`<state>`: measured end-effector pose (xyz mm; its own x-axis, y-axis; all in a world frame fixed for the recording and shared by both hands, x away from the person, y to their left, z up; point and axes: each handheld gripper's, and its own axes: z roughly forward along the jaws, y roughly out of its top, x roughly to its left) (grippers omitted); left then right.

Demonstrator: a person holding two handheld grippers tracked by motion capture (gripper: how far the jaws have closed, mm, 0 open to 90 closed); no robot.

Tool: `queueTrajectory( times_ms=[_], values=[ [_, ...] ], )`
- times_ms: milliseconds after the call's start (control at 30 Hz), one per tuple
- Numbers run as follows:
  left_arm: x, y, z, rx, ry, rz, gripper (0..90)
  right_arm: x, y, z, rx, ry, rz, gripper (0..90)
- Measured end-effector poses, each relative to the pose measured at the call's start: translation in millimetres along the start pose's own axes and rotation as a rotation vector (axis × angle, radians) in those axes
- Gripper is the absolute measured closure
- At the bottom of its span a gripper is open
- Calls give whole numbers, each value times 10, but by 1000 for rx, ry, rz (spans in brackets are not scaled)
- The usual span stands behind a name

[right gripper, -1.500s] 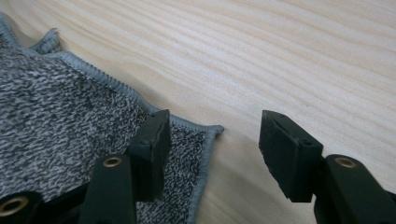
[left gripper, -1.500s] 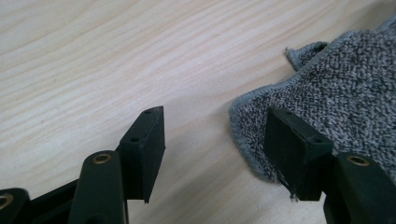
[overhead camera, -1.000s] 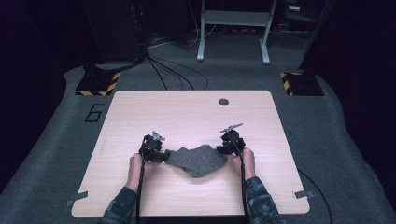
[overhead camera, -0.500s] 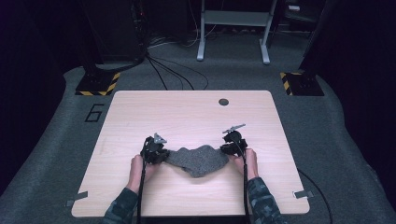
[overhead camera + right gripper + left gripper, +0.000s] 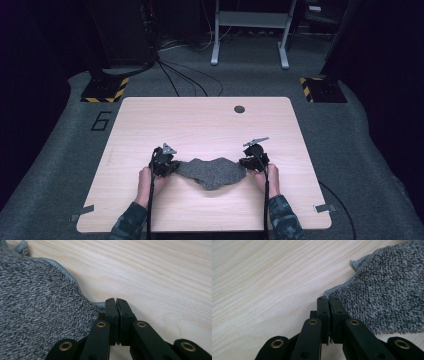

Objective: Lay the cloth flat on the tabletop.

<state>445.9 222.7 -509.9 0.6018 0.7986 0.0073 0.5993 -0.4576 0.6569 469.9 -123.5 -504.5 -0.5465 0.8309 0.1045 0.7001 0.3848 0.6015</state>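
Mottled grey terry cloth (image 5: pixel 212 171) lying lower centre of frame on pale wood counter (image 5: pixel 200 120). Left tongs (image 5: pixel 328 300) & right tongs (image 5: pixel 116 301) each pinching a cloth corner, jaws pressed tight. Risk: thin hem grip, uneven pull could slip a corner free, cloth sagging/bunching.

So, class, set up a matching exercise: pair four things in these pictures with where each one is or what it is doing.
1 towel
2 left gripper
3 right gripper
4 dark round hole

A far part of the table
B clamped on the towel's right end
C stretched between the grippers
D clamped on the towel's left end

Pairs: 1-C, 2-D, 3-B, 4-A
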Motion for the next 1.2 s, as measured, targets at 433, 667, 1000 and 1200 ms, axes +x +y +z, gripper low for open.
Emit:
queueTrajectory(
  times_ms=[433, 667, 1000, 1200],
  values=[
    [56, 36, -202, -66, 10, -3, 881, -10, -34, -319, -117, -7, 14, 890],
    [78, 17, -238, -73, -32, -31, 884, -22, -51, -427, -147, 2, 10, 891],
    [126, 69, -213, -58, -63, -41, 887, -34, -44, -487, -156, 22, 14, 892],
    [317, 277, -22, -28, -60, -48, 890, -160, 205, -325, -131, 15, 9, 893]
  ],
)
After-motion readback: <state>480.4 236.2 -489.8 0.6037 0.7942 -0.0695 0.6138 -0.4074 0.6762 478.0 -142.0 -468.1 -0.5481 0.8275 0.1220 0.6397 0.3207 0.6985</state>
